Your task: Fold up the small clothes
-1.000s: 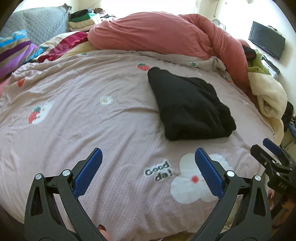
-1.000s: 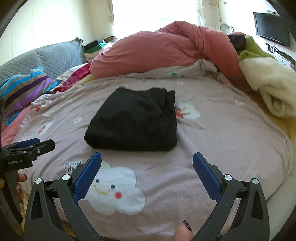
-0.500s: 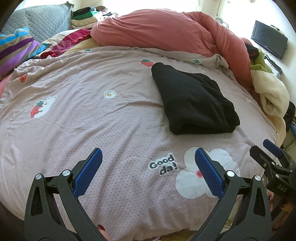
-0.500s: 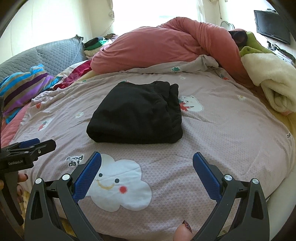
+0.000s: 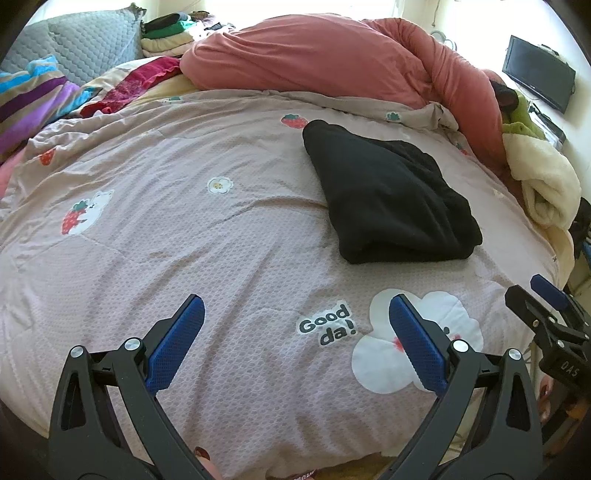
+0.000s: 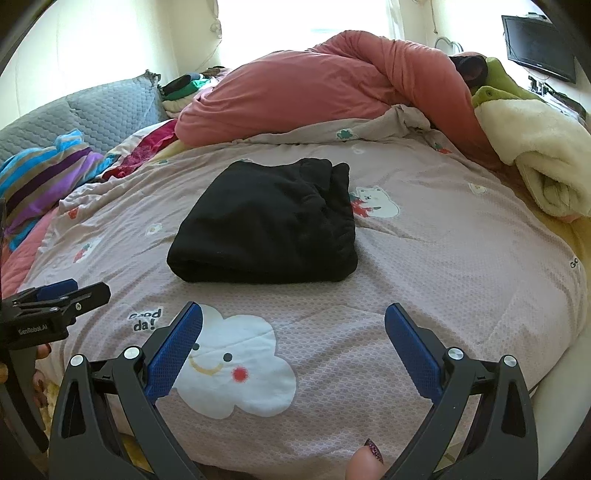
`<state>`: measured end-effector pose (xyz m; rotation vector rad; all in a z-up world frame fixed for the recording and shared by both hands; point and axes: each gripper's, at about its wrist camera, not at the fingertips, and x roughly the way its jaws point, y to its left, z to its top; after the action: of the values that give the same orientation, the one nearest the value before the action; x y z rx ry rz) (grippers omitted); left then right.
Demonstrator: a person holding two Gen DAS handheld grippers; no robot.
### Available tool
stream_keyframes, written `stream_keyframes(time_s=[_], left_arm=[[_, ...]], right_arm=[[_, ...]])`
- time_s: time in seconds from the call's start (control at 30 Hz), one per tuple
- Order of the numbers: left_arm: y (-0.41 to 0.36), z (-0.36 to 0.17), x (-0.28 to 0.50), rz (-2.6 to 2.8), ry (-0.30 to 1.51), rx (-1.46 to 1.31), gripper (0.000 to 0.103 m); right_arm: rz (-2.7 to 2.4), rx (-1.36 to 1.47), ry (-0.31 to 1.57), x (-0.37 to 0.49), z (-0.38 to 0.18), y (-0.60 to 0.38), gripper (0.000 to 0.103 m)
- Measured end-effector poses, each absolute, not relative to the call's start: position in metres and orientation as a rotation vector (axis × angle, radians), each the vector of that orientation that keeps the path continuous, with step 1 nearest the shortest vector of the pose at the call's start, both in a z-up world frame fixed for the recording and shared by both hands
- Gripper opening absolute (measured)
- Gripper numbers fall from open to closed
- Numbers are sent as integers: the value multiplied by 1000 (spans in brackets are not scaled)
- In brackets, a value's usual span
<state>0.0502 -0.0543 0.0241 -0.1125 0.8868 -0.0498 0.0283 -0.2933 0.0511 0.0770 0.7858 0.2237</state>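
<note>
A black garment [image 5: 388,195], folded into a thick rectangle, lies on the mauve cartoon-print bedspread [image 5: 184,240]; it also shows in the right wrist view [image 6: 269,225], centred ahead. My left gripper [image 5: 295,332] is open and empty, above the bedspread's near edge, short of the garment and to its left. My right gripper [image 6: 293,336] is open and empty, above the cloud print, just short of the garment. Each gripper shows at the edge of the other's view: the right one [image 5: 546,306], the left one [image 6: 62,295].
A bunched pink duvet [image 5: 332,62] lies along the far side. A cream fleece blanket [image 6: 535,155] and green cloth sit at right. Striped pillow [image 5: 33,103], grey quilted cushion and stacked clothes [image 5: 166,35] are at far left. A wall screen [image 5: 537,77] hangs at right.
Both grippers have drawn back and tilted slightly; the black garment sits a little lower and nearer in both views. Both stay open and empty. The garment has not moved on the bed.
</note>
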Motion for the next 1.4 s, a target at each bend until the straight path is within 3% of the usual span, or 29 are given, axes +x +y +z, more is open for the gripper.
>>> stream_keyframes(time_s=[1.4], left_arm=[[-45,23,50,1,904,-112,94]], right_arm=[[229,63,796,28,50,-292,98]])
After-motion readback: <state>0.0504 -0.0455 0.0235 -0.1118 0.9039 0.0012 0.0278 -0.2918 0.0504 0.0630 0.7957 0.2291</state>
